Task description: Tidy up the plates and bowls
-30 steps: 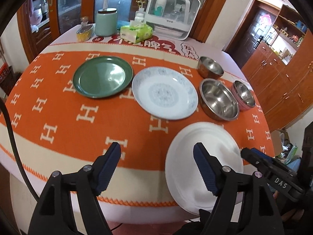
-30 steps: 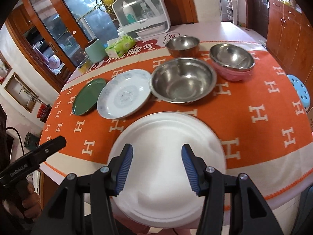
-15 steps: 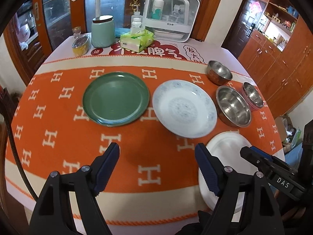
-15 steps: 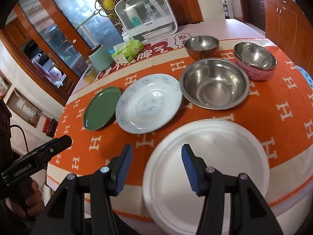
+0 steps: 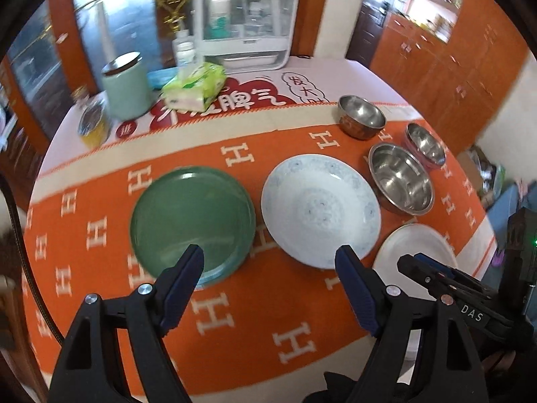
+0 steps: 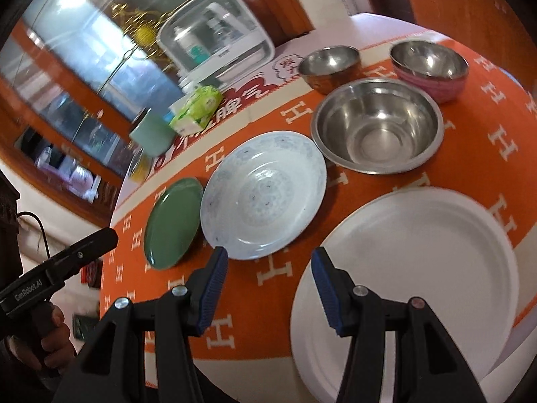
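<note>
Left hand-held gripper (image 5: 270,267) wide and empty, green plate (image 5: 191,221) just ahead of its left finger; I judge best to slide one pad under the near rim before closing.

Each black hand-held gripper (image 5: 270,262) has 2 blue-padded fingers (image 6: 214,278), silver screws, white lettering.

The left gripper (image 5: 270,268) points down at a slant. Its jaws stand wide apart and hold nothing. The right gripper (image 6: 268,270) points down too, with its jaws partly apart and nothing between them. A hand (image 6: 50,336) grips the left gripper's handle, low on the left side.
</note>
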